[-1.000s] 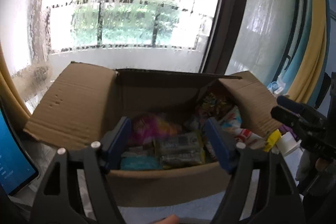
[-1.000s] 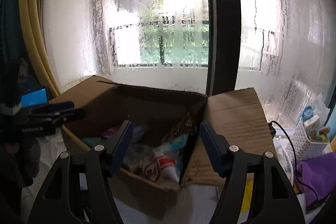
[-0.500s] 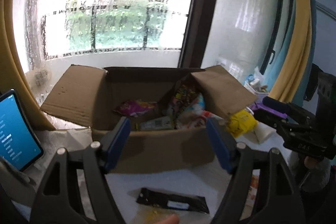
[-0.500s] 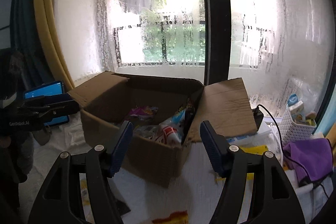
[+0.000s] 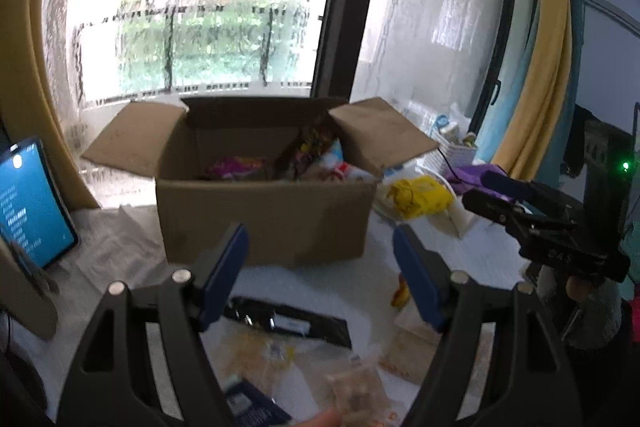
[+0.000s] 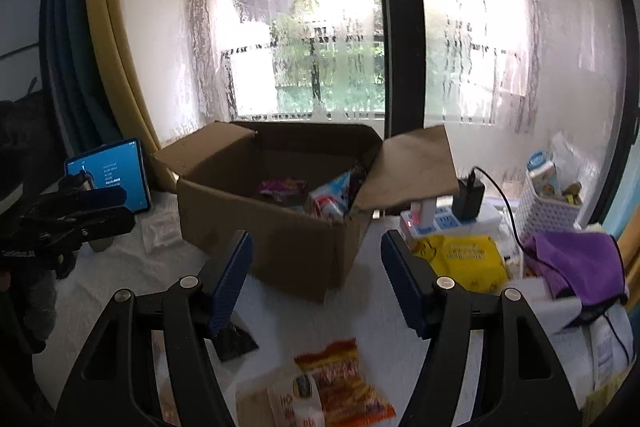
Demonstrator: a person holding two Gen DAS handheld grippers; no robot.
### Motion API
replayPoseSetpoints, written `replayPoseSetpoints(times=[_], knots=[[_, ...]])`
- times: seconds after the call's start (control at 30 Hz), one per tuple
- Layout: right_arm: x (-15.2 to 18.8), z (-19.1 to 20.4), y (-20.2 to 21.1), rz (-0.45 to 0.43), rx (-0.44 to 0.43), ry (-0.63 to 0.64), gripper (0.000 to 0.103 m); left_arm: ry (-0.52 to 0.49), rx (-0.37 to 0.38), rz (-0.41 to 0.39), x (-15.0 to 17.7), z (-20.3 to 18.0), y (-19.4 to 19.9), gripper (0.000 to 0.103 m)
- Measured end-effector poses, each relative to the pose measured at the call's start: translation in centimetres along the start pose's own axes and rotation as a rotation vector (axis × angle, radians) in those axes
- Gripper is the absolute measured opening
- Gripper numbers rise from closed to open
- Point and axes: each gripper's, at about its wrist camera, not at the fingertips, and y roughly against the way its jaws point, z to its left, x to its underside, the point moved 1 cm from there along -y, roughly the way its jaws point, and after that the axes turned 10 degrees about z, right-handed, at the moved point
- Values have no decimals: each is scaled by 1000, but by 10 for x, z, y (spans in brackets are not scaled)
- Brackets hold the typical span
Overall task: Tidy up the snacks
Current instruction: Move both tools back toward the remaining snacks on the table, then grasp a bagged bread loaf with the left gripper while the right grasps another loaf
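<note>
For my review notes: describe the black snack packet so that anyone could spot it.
Start at the open cardboard box by the window. On the white table in front of it lies a long, flat black packet with a small white label. The snacks beside it are orange or clear.

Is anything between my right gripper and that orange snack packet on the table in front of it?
Nothing visible: the right gripper is open and empty, and the orange snack packet lies on bare white table just below its fingertips.
</note>
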Motion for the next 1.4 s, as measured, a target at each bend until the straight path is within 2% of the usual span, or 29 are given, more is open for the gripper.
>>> replayPoseSetpoints(times=[0.43,0.83,1.03,1.3,1.4], knots=[[59,-14,1,89,-3,-60,70,53,-6,129,75,-1,-9,76],[118,-13,-8,203,-55,-127,70,245,-19,223,157,9,-1,76],[137,-11,-9,239,-63,-149,70,308,-26,248,182,13,0,76],[154,-2,-20,291,-83,-137,70,342,-26,268,200,15,2,77],[158,0,-24,303,-94,-138,70,360,-19,287,206,18,-3,82]])
